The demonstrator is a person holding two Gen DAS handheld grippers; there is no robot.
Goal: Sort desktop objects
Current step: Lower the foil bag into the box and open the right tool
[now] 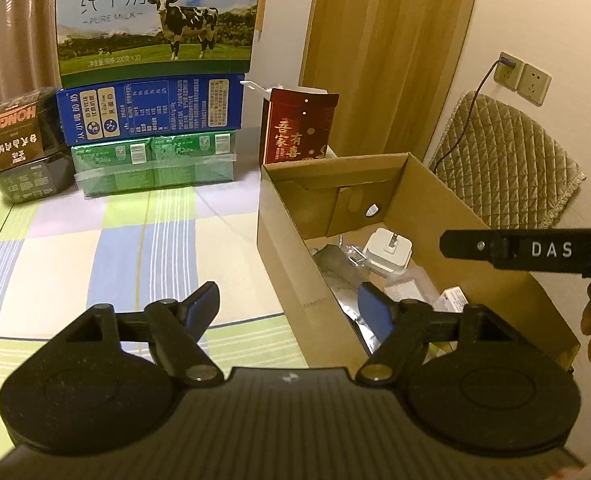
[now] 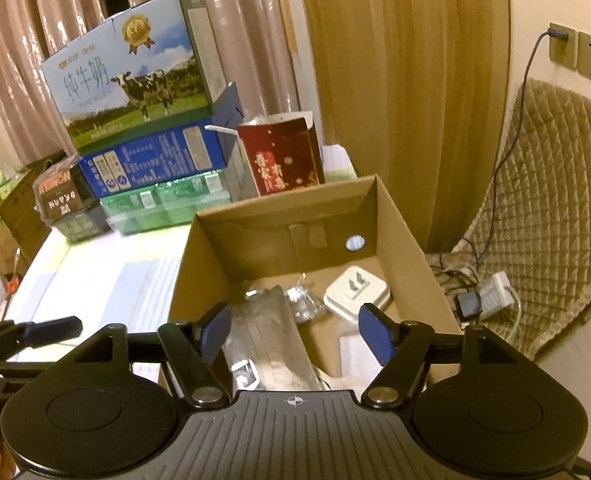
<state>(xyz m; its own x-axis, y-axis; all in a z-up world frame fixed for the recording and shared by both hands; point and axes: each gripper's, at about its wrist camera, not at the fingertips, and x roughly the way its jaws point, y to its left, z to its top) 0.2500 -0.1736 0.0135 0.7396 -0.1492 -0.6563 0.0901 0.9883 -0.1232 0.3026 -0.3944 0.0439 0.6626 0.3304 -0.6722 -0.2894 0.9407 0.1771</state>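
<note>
We hold both claws wide with nothing between their fingers: the left claw (image 1: 287,306) straddles the near left wall of the open cardboard box (image 1: 283,216) on the checked worktop (image 1: 95,248), and the right claw (image 2: 295,330) hangs over its inside. In the box lie a white plug adapter (image 2: 355,294), a clear plastic pouch (image 2: 271,340) and crumpled foil (image 2: 303,300). Stacked milk cartons (image 1: 155,12) stand behind.

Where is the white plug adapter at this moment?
The white plug adapter lies inside the open cardboard box, near its far right corner, prongs up, just right of a crumpled foil packet; both wrist views show it.
</note>
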